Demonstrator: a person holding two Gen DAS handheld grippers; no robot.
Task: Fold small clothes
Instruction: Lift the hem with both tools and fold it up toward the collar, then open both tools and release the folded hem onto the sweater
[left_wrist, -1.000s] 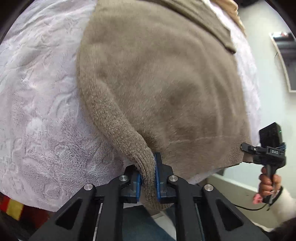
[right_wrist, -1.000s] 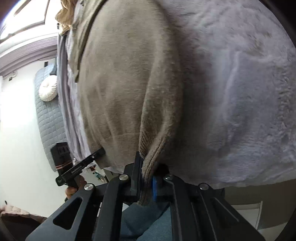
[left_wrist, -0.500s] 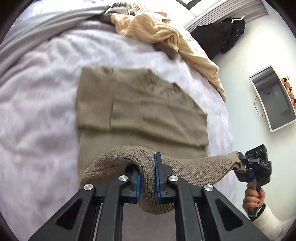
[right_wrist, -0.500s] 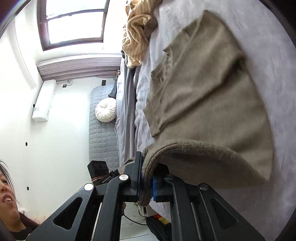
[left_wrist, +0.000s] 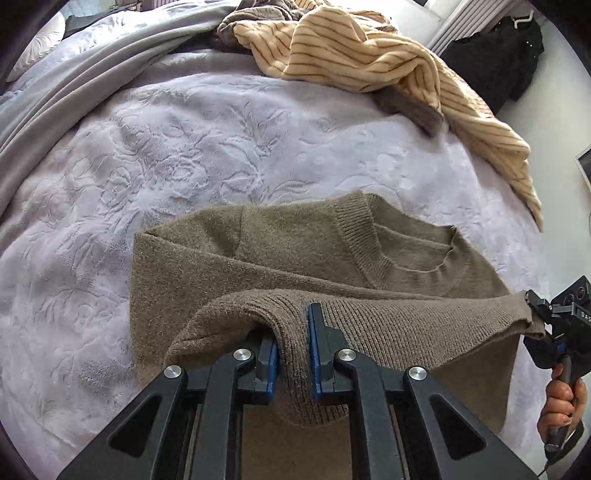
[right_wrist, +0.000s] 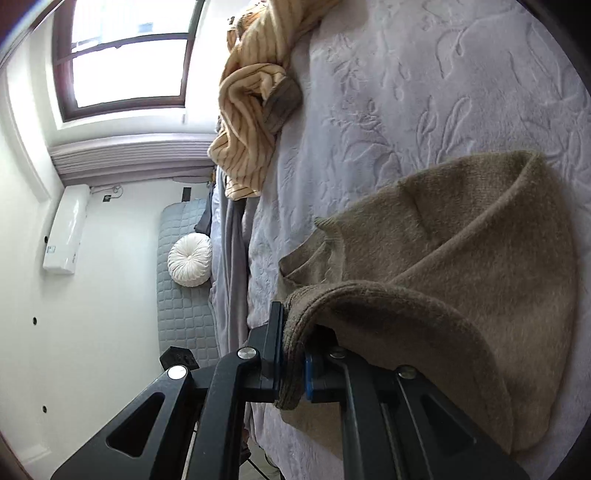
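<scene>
A brown knit sweater (left_wrist: 295, 254) lies on the lilac embossed blanket (left_wrist: 184, 147), its neckline toward the far side. My left gripper (left_wrist: 292, 350) is shut on the sweater's ribbed hem, held lifted and carried over the body. My right gripper (right_wrist: 293, 356) is shut on the hem's other corner; it also shows at the right edge of the left wrist view (left_wrist: 535, 317), with the hem stretched between both. In the right wrist view the sweater (right_wrist: 461, 258) arches over itself in a fold.
A cream striped garment (left_wrist: 369, 55) lies crumpled at the blanket's far side, with a grey piece (left_wrist: 410, 107) under it. A grey sheet (left_wrist: 74, 74) runs along the left. A white round cushion (right_wrist: 190, 260) and a window (right_wrist: 125, 55) show beyond the bed.
Both grippers have lifted the hem and carried it forward over the sweater toward the neckline. The sweater's body has been drawn up on the blanket and now lies doubled under the raised hem.
</scene>
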